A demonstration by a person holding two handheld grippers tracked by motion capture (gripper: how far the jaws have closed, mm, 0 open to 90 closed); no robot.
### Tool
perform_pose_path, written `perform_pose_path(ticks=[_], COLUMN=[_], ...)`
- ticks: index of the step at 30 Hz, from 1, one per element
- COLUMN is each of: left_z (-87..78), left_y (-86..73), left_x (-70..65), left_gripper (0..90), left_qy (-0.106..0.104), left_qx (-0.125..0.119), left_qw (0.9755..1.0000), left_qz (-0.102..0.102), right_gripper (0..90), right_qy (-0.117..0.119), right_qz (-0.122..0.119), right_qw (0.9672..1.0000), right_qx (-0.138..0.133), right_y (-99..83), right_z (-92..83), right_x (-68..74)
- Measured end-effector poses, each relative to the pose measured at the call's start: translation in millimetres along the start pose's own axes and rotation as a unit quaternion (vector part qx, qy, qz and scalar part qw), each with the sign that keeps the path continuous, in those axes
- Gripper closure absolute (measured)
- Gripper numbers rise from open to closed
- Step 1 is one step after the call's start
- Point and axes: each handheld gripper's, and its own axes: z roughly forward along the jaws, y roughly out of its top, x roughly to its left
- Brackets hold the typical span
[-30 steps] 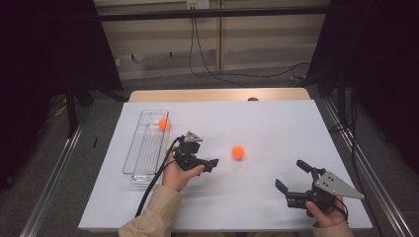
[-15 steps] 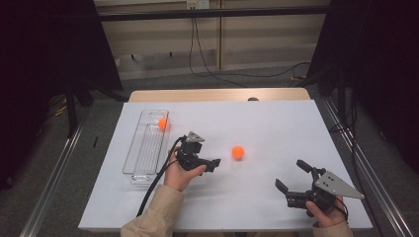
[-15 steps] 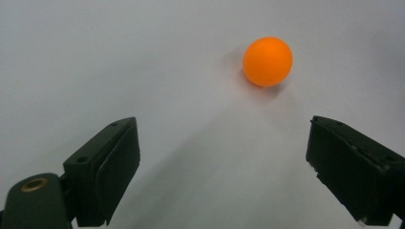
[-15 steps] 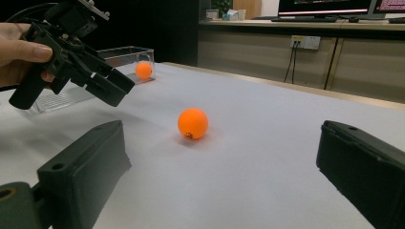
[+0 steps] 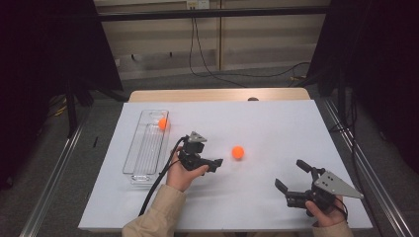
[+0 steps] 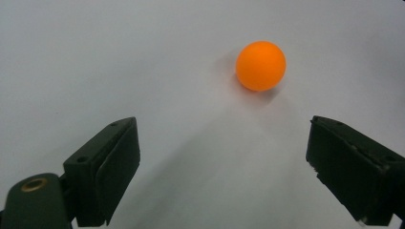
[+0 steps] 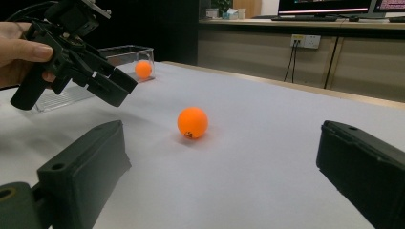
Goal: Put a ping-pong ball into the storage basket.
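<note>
I am holding my left tool wide, just short of the ball, likely light and roll-prone, best pinched across its middle.

A clear plastic tray lies lengthwise near the left edge of the white desk. A second orange ball sits inside the tray, at its far end. Beyond the desk's far edge, black cables trail across the floor below a pale wall with a socket
</note>
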Motion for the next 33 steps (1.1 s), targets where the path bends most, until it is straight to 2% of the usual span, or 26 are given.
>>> perform_pose_path(ticks=[11, 18, 26, 33], left_z=[3.0, 5.0, 8.2, 12.4], left_y=[0.6, 3.0, 4.7, 5.9], left_x=[-3.7, -9.1, -11.7, -14.4], left_gripper=[11.2, 11.0, 10.7, 9.9], left_qy=[-0.001, -0.011, -0.013, -0.018], left_qx=[-0.006, -0.007, -0.014, -0.010], left_qw=[1.0000, 0.9999, 0.9998, 0.9997], left_qz=[0.003, 0.008, 0.010, 0.015], right_gripper=[2.5, 2.5, 2.6, 2.6], right_qy=[0.000, 0.000, 0.000, 0.001], right_qz=[-0.001, -0.001, -0.002, -0.002], right_qw=[1.0000, 1.0000, 1.0000, 1.0000], right_qx=[0.001, 0.001, 0.001, 0.002], right_y=[-0.1, -0.4, -0.6, -0.6], right_z=[0.5, 0.6, 0.4, 0.8], right_x=[-0.2, -0.6, -1.1, -0.6])
